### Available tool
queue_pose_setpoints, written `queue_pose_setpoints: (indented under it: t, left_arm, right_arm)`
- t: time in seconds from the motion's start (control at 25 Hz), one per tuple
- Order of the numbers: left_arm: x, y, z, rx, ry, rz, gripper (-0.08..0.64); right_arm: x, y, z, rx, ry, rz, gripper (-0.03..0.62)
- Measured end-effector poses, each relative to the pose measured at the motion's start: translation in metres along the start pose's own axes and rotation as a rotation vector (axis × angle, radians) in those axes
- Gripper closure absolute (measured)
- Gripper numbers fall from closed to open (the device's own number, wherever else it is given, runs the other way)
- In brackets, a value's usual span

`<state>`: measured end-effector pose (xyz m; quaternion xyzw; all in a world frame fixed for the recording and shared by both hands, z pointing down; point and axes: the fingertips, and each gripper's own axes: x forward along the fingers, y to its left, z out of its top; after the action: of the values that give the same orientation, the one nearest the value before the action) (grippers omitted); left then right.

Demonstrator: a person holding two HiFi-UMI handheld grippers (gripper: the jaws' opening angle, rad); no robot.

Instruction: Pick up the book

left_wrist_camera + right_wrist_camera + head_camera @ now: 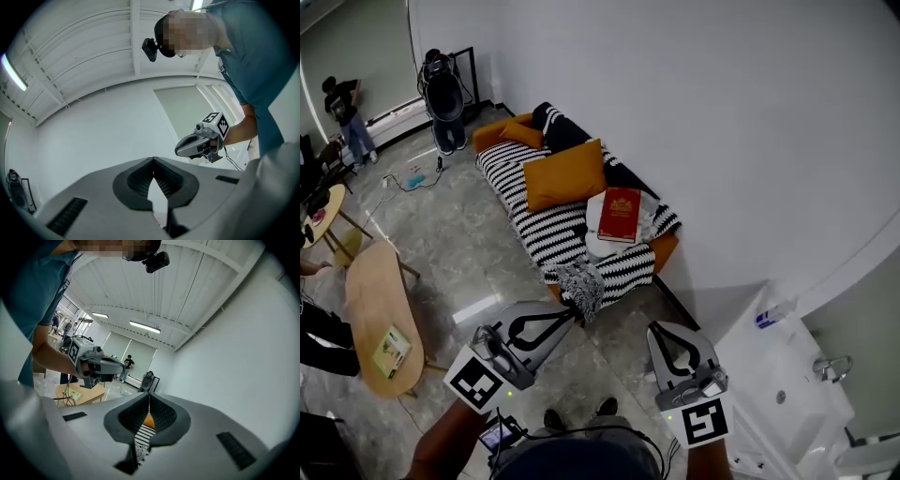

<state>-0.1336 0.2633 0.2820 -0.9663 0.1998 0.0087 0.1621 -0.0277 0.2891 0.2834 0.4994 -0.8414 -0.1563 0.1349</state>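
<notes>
A red book (pixel 620 214) lies flat on a white cushion (pixel 596 225) at the near end of a black-and-white striped sofa (pixel 546 230). Both grippers are held level over the floor, short of the sofa's near end. My left gripper (pixel 572 315) is shut with nothing in it, its tip close to a grey fringed throw (pixel 582 287). My right gripper (pixel 660 330) is also shut and empty. In the left gripper view the shut jaws face a white wall, with the right gripper (pixel 202 141) beside them. The right gripper view shows the striped sofa (pixel 142 439) through the slit between its jaws.
Orange pillows (pixel 563 172) lean on the sofa back. An oval wooden table (pixel 379 302) with a green booklet (pixel 392 350) stands at the left. A white wall runs along the right, with a white cabinet (pixel 787 380) near my right gripper. A person (pixel 346 112) stands far off.
</notes>
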Motion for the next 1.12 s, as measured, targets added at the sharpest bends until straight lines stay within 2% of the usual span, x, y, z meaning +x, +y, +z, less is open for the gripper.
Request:
queue_pose_setpoints:
  t: [0.24,0.6,0.88,1.12]
  left_arm:
    - [0.048,0.012,-0.010,-0.024,0.010,0.020,0.557]
    - [0.128,0.024,-0.034,-0.014,0.053,0.053,0.557]
    - [0.155,0.041,-0.047,-0.043,0.073,0.061,0.557]
    - [0.167,0.072,-0.071,-0.059,0.083,0.055,0.557]
  right_arm:
    - [0.014,-0.044,-0.020,0.029,-0.020,0.020,0.578]
    - [0.033,-0.118,-0.067,0.041,-0.030,0.069,0.578]
    - [0.053,-0.144,-0.085,0.089,-0.030,0.081,0.578]
    - [0.084,-0.158,-0.101,0.049,0.037,0.092,0.578]
